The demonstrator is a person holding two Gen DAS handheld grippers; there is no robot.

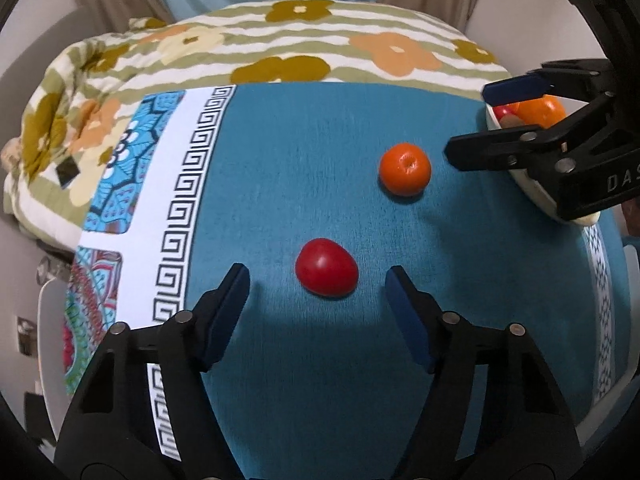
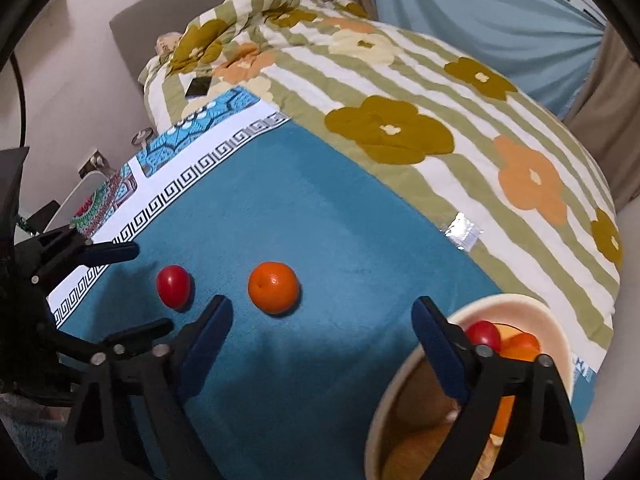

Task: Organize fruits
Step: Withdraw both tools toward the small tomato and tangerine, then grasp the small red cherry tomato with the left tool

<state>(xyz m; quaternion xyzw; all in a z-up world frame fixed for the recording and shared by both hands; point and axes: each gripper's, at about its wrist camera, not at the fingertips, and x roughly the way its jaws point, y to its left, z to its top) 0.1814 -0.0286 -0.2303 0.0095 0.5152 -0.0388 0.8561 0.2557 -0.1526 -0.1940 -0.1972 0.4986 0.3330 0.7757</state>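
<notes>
A red tomato point(image 1: 326, 267) lies on the teal cloth point(image 1: 300, 152), just ahead of and between the fingers of my open, empty left gripper point(image 1: 316, 284). An orange point(image 1: 405, 168) lies farther ahead to the right. A cream bowl point(image 2: 520, 312) at the right holds a red tomato point(image 2: 484, 334) and orange fruit point(image 2: 524, 346). My right gripper point(image 2: 320, 314) is open and empty, its right finger over the bowl's rim. In the right wrist view the loose tomato point(image 2: 173, 286) and orange point(image 2: 273, 287) lie ahead to the left. The right gripper point(image 1: 476, 124) also shows in the left wrist view over the bowl point(image 1: 536, 192).
A floral striped quilt point(image 1: 280, 48) lies bunched behind the teal cloth. A patterned white border point(image 1: 180, 200) runs along the cloth's left side. A small foil packet point(image 2: 462, 232) lies on the quilt. Blue curtain point(image 2: 480, 12) hangs behind.
</notes>
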